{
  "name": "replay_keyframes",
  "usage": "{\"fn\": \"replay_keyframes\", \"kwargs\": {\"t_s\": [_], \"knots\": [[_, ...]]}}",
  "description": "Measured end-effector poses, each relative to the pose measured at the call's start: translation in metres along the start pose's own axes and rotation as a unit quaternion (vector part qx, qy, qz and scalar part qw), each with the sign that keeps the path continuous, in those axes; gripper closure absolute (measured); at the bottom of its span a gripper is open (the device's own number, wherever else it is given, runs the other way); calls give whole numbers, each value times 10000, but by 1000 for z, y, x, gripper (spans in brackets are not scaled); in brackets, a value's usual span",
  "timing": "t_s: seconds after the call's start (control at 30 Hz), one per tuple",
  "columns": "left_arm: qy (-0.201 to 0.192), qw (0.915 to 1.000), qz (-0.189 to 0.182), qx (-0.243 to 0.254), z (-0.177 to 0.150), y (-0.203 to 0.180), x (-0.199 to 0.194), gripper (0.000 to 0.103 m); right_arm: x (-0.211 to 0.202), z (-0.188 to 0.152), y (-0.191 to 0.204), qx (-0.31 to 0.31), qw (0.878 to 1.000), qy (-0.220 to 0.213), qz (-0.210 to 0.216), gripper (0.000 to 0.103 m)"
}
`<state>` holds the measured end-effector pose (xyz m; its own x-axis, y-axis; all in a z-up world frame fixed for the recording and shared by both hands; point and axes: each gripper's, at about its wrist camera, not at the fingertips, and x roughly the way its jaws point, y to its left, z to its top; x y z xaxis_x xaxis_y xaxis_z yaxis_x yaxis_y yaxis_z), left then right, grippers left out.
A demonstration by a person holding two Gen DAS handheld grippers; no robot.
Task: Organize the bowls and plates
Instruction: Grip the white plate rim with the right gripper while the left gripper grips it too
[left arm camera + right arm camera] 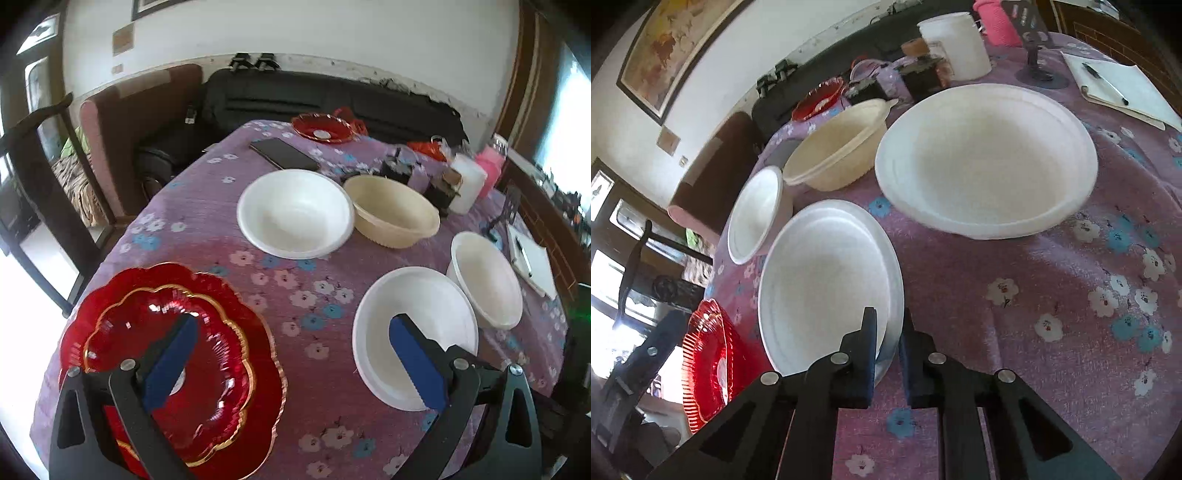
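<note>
The left gripper [291, 354] points steeply downward with its jaws spread wide, blue pads [173, 362] at about 8 and 4 o'clock in its own view, nothing between them. The right gripper [889, 332] also tilts downward, its jaws drawn nearly together at 6 o'clock, pinching a white bowl [827, 277] by its near rim.

White wall [332, 33], framed painting [665, 48], black sofa [314, 96], bright window [561, 110]

Left gripper [291, 354], right gripper [889, 347]: black frames, blue padded jaws, silver pivot screws.
</note>
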<state>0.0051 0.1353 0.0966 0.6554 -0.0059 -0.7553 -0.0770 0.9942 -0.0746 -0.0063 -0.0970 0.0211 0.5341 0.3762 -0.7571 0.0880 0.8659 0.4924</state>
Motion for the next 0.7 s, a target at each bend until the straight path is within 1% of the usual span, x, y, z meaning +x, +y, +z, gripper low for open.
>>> {"fn": "replay_keyframes", "kwargs": {"t_s": [0.1,0.17,0.27,0.4,0.43,0.5,0.53,0.57,0.6,0.63,0.67,0.7], "knots": [[205,9996,97,163,6,-12,17,0,0,0,0,-159,9997,-211,2,88],[278,9993,154,177,8,-16,26,1,2,-1,-1,-189,9994,-283,36,84],[266,9991,275,183,12,-21,35,2,3,-1,-4,-241,9989,-370,165,83],[346,9977,452,359,15,-31,48,2,4,-2,-11,-191,9987,-406,255,83],[381,9973,470,410,15,-34,52,4,4,-3,-13,-158,9986,-406,288,83],[453,9965,469,522,16,-40,58,12,4,-3,-15,-118,9986,-407,313,83],[529,9957,455,613,15,-45,62,18,4,-3,-16,-114,9986,-411,323,83],[581,9951,460,660,15,-47,65,23,4,-3,-16,-121,9985,-416,322,83],[654,9943,473,702,14,-50,69,24,4,-3,-16,-127,9985,-420,315,83],[736,9937,448,719,13,-52,74,28,4,-3,-17,-137,9985,-421,319,83],[795,9934,393,722,12,-54,77,35,4,-4,-16,-158,9984,-422,346,83],[847,9932,336,728,10,-56,78,39,3,-4,-16,-174,9983,-435,342,83]]}}
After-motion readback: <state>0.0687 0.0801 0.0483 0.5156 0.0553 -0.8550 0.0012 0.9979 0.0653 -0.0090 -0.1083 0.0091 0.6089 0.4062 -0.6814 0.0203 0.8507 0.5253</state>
